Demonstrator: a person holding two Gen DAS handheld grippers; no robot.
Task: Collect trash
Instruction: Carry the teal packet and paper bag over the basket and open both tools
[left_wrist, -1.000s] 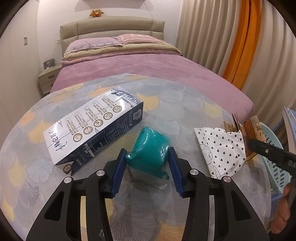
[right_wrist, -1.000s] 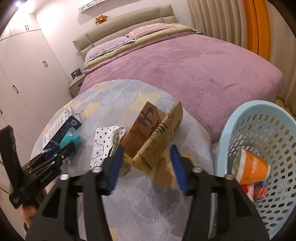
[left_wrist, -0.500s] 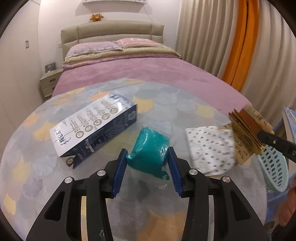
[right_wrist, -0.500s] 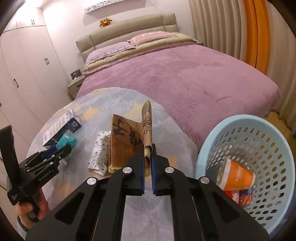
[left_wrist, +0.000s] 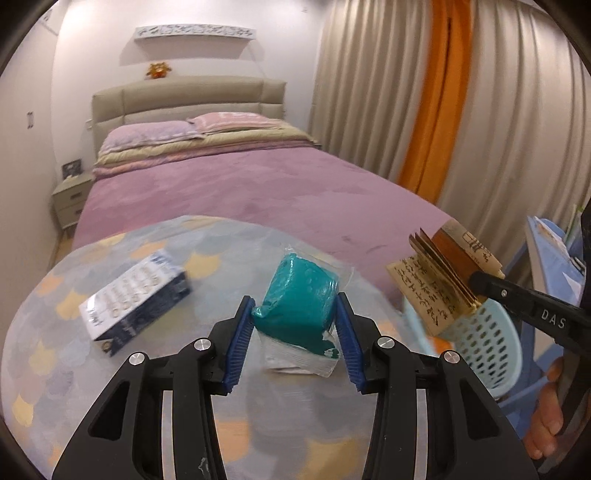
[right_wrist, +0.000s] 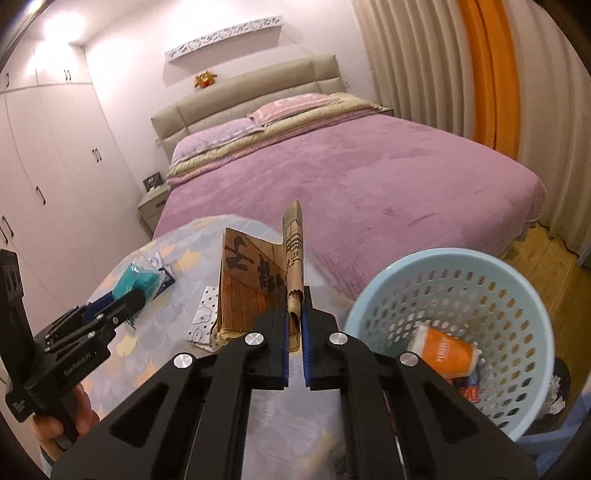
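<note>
My left gripper (left_wrist: 295, 332) is shut on a teal tissue packet (left_wrist: 301, 299) and holds it above the round table (left_wrist: 110, 398). It also shows in the right wrist view (right_wrist: 138, 284). My right gripper (right_wrist: 294, 328) is shut on a brown paper bag (right_wrist: 258, 291) with black lettering, lifted off the table. The bag also shows in the left wrist view (left_wrist: 439, 277), above the light blue trash basket (left_wrist: 480, 336). The basket (right_wrist: 461, 258) stands right of the table and holds an orange cup (right_wrist: 443, 350).
A blue and white carton (left_wrist: 136, 295) lies on the table's left part. A white dotted packet (right_wrist: 203, 317) lies on the table under the bag. A purple bed (left_wrist: 240, 184) stands behind the table, with curtains to the right and a nightstand (left_wrist: 68, 199) to the left.
Both grippers have lifted their loads off the table. The right gripper went from open to shut on the bag and has carried it right, towards the basket.
</note>
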